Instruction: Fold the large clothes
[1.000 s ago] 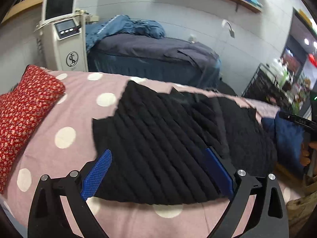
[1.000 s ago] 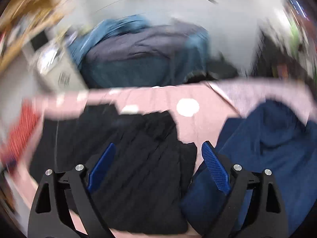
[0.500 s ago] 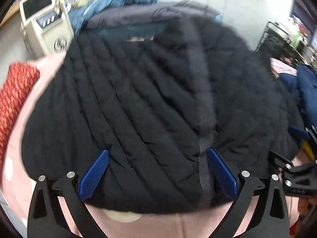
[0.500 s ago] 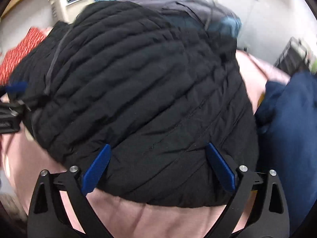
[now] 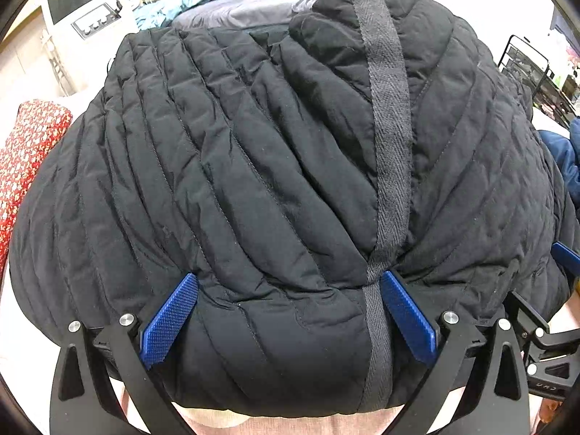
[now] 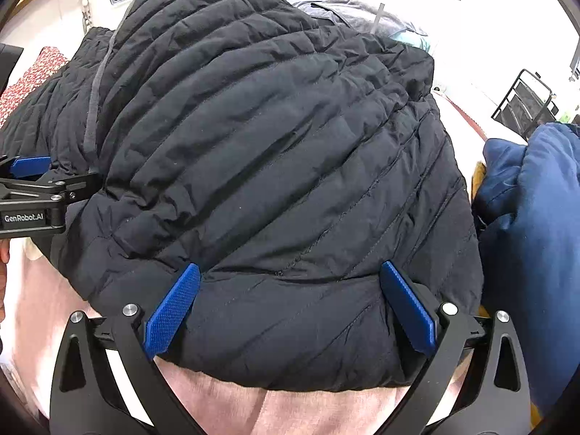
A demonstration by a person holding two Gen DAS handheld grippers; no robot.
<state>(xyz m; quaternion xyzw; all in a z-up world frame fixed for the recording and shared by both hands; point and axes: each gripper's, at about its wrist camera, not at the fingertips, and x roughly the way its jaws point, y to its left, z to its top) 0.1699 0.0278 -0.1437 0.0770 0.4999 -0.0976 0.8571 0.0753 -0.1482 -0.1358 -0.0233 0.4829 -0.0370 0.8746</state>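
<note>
Left wrist view shows your black quilted jacket (image 5: 253,181) bulked up on the pink bedspread (image 6: 326,409), its grey tape strip (image 5: 389,127) running down to your left gripper (image 5: 286,311). That gripper's blue pads are spread wide around the near hem, touching fabric but not pinching it. Your right gripper (image 6: 290,304) stands just as wide on the same near hem, further right. I read this as you bracketing the edge to grab it evenly. A navy garment (image 6: 536,217) lies just beside the jacket; the red floral cushion (image 5: 25,152) sits left.
</note>
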